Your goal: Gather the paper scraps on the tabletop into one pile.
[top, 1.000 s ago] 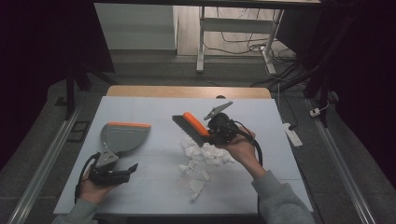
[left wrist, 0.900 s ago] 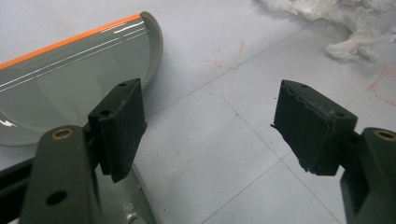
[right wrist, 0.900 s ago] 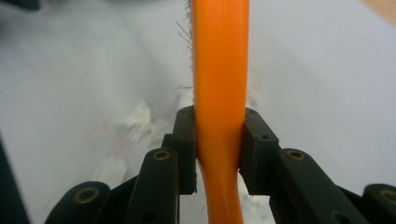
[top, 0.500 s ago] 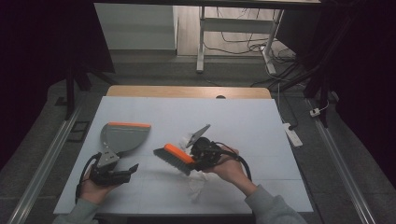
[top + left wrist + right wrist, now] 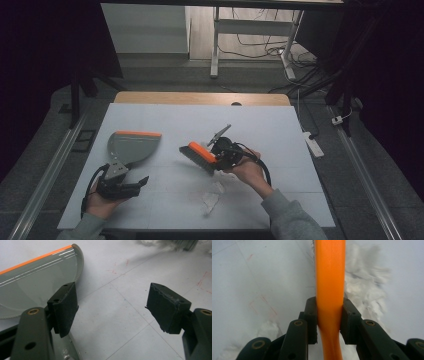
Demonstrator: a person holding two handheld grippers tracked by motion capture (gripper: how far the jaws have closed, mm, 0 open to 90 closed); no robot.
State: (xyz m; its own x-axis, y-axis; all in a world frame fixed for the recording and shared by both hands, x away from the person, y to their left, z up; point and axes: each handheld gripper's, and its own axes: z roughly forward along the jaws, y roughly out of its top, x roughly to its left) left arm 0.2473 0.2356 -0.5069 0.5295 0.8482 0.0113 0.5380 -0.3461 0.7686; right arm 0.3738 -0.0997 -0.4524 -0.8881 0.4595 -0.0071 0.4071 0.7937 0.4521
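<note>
A hand brush with an orange back (image 5: pixel 198 151) and dark bristles rests low over the white table top (image 5: pixel 280 130) near its middle. My right gripper (image 5: pixel 220 151) is shut on its orange handle (image 5: pixel 329 290), both pads pressed to its sides. White crumpled paper scraps (image 5: pixel 210 200) lie in front of the brush, and more white scraps (image 5: pixel 367 287) sit right beside it. A grey dustpan with an orange lip (image 5: pixel 131 145) lies at the left. My left gripper (image 5: pixel 131 186) stands open just in front of the dustpan (image 5: pixel 37 287), nothing between its pads (image 5: pixel 166 306).
A wooden strip (image 5: pixel 200 97) edges the far side of the table. A white power strip (image 5: pixel 314 144) lies on the floor at the right. Metal rails (image 5: pixel 50 175) run along both sides. A desk frame and cables (image 5: pixel 260 45) stand beyond the table.
The right gripper has swept the brush from the table's far middle toward the near left, pushing the paper scraps closer to the front edge. The left gripper has stayed put.
</note>
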